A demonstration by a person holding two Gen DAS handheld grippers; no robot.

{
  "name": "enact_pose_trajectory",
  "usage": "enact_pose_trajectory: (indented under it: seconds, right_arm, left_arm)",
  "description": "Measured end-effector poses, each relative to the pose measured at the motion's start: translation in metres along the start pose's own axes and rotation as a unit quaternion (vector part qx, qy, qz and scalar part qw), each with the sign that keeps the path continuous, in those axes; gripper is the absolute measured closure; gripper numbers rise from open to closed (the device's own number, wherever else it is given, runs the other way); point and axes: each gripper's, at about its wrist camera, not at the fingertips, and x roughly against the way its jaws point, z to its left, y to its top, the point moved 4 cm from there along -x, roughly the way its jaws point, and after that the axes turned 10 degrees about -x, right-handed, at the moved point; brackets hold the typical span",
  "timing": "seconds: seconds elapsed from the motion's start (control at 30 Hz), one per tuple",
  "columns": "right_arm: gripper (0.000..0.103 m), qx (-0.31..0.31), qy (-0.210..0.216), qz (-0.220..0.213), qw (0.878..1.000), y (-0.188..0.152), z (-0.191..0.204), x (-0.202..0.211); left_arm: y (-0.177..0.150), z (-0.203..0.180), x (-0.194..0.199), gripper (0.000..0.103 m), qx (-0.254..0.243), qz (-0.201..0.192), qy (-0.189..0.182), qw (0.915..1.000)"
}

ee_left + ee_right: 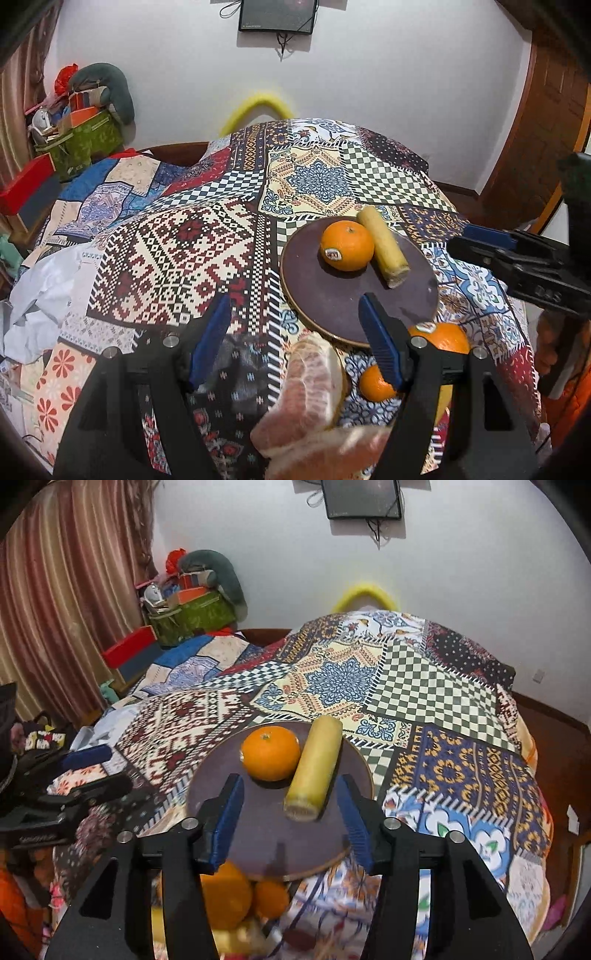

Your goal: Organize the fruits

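the left gripper [295, 328] is sitting with its two blue fingers [380, 343] wide apart, holding nothing. a peeled pink fruit piece [314, 380] is lying just under it, near the dark round plate [332, 306]. the right gripper [290, 814] is also spread wide and holding nothing, hanging over the near side of the plate [258, 830]. on the plate an orange [270, 752] is touching a yellow banana piece [316, 766]. the orange [346, 245] is wearing a little sticker. off the plate, on the patchwork cloth [177, 251], a big orange [443, 338] and a small orange [375, 384] are sitting side by side near the plate's edge.
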Motion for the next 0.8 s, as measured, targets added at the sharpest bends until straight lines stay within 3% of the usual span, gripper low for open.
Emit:
enact_pose_trajectory:
  seconds: [0.27,0.4,0.5,0.6,0.8]
  right_arm:
    - [0.045,-0.013,0.011,-0.006,1.0,-0.027,0.011,0.036]
    - [0.043,-0.017,0.011,0.0,1.0,-0.044,0.015,0.044]
    - [0.036,-0.027,0.011,0.004,1.0,-0.058,0.016,0.051]
    - [0.033,-0.03,0.004,0.009,1.0,-0.07,0.017,0.053]
    - [0.033,-0.027,-0.004,0.026,0.999,-0.092,0.02,0.052]
  left_arm:
    - [-0.022,-0.012,0.024,0.032,-0.004,0.01,-0.001,0.9999]
    - [-0.044,-0.019,0.03,0.032,-0.009,0.031,-0.001,0.9995]
    - [-0.061,-0.022,0.031,0.031,-0.012,0.048,0.0,0.9988]
    - [-0.077,-0.023,0.031,0.025,-0.01,0.064,0.003,0.9979]
    - [-0.101,-0.026,0.024,0.022,-0.008,0.089,0.0,0.996]
